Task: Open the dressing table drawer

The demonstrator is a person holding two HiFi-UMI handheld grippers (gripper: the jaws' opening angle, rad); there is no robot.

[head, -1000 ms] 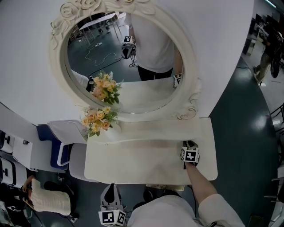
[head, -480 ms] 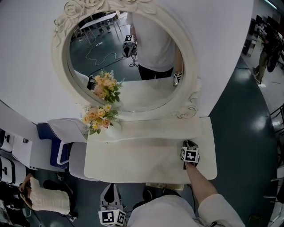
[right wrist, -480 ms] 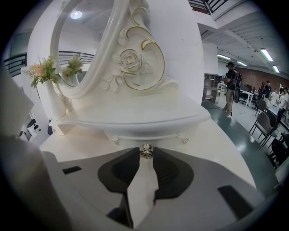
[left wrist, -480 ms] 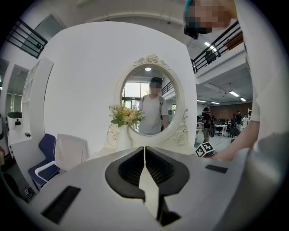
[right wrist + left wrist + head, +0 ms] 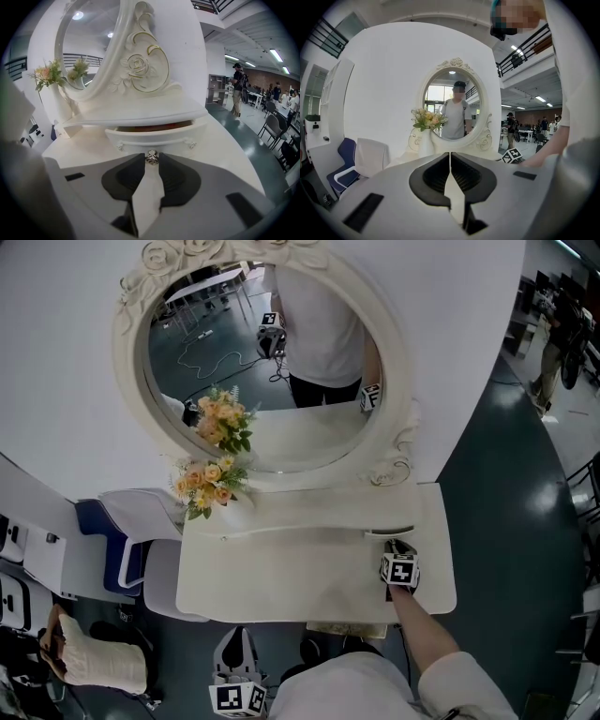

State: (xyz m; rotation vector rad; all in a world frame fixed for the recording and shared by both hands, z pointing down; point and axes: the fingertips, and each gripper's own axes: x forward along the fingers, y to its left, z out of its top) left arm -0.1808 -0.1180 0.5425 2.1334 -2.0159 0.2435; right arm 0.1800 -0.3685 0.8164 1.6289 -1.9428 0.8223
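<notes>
Dressing table [image 5: 281, 582] is right in front of my right gripper [image 5: 151, 163]. Its little drawer [image 5: 150, 137] sits straight ahead of the jaws, cracked open a sliver. The jaws are clenched on the drawer's tiny metal knob [image 5: 151, 157], only at the very tips. That's my worry: it's round and shiny, so with any off-axis tug I reckon it slips out, or the drawer racks and jams. Left gripper [image 5: 450, 155] hangs on my side of the table, pinched closed on nothing, so no backup.
</notes>
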